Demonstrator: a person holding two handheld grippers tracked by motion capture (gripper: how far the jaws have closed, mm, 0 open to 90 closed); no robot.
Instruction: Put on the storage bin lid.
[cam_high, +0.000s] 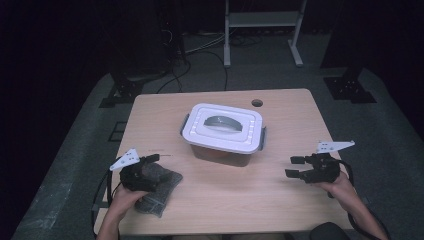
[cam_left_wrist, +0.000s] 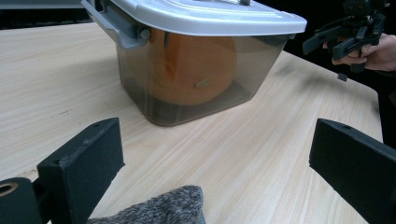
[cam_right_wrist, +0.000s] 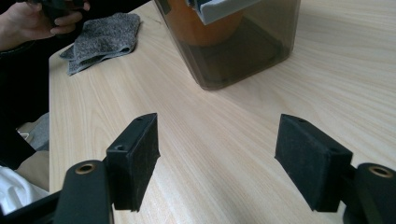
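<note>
Down at the near edge of the worktop (cam_high: 215, 200) the person's two hands each hold a gripper, one on either side. Left gripper (cam_high: 150, 161) sits right over a grey fuzzy cloth (cam_high: 162, 187) that's bunched up at the near left corner. From the left gripper view its jaws are spread wide with nothing between them, and the cloth (cam_left_wrist: 163, 207) peeks up just below and between them, not pinched. Right gripper (cam_high: 296, 167) is well apart on the near right side, pointing in toward the middle, hovering just above the wood. Its jaws are spread too, just bare worktop (cam_right_wrist: 219, 135) showing in the gap.

Further back, about mid-table between the two grippers, sits a smoky see-through box (cam_high: 222, 127) with a pale lid (cam_high: 222, 126) clipped on, a grey handle lying flat in the lid's top and a latch at each end. Through the wall in the left gripper view you can see something round and orange (cam_left_wrist: 191, 70) inside. Neither gripper touches the box.

Past that, a small round hole (cam_high: 257, 103) near the far edge, then dark floor with cables and a metal frame
</note>
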